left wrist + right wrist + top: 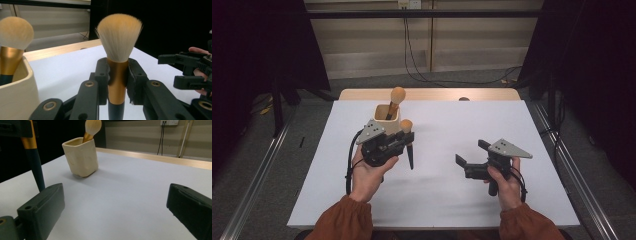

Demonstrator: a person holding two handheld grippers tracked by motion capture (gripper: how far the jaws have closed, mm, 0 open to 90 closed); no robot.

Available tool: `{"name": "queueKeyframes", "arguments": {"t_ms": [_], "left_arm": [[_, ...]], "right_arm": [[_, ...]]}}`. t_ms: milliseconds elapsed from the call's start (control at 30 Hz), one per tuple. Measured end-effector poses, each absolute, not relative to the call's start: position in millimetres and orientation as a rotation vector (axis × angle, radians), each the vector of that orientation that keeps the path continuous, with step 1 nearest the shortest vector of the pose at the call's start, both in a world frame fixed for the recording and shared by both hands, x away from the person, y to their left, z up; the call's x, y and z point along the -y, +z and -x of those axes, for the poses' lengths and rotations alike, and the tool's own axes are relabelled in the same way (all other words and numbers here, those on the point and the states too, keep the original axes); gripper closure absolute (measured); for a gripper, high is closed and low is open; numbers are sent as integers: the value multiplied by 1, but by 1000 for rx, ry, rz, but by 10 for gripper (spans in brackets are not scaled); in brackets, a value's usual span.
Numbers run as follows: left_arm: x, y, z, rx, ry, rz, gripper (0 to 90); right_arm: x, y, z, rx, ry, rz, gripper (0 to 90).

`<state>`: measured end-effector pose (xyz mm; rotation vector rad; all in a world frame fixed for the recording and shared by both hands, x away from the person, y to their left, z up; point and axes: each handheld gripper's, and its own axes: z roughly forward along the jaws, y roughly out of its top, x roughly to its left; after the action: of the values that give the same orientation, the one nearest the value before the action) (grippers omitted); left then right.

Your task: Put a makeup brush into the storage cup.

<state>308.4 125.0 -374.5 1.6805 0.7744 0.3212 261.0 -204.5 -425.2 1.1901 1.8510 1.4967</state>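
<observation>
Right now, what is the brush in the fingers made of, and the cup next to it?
The brush seems to have soft, fluffy hair, pale with tan tips. Its collar looks like shiny gold metal, since it glints, and its handle is dark and smooth, maybe painted wood or plastic. The cup looks like cream pottery or plastic with a dull finish; it is hard to tell which.

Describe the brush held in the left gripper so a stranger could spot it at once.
On the white table a cream cup stands near the far edge. Just in front of it, the left gripper clamps a brush upright by its gold collar, bristles up and dark handle hanging below. The other brush stands in the cup; this one is held clear of the table.
</observation>
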Motion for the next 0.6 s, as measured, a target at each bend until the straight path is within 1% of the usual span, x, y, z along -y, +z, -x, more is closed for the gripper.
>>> {"name": "queueKeyframes", "arguments": {"t_ms": [133,600], "left_arm": [[-130,-373,-310,-787,306,-1674,735],[-151,-364,-316,-804,365,-1669,735]], "right_arm": [[212,-426,-258,-1842,1489,-1204,12],[254,-437,-237,-1812,1411,-1165,2]]}}
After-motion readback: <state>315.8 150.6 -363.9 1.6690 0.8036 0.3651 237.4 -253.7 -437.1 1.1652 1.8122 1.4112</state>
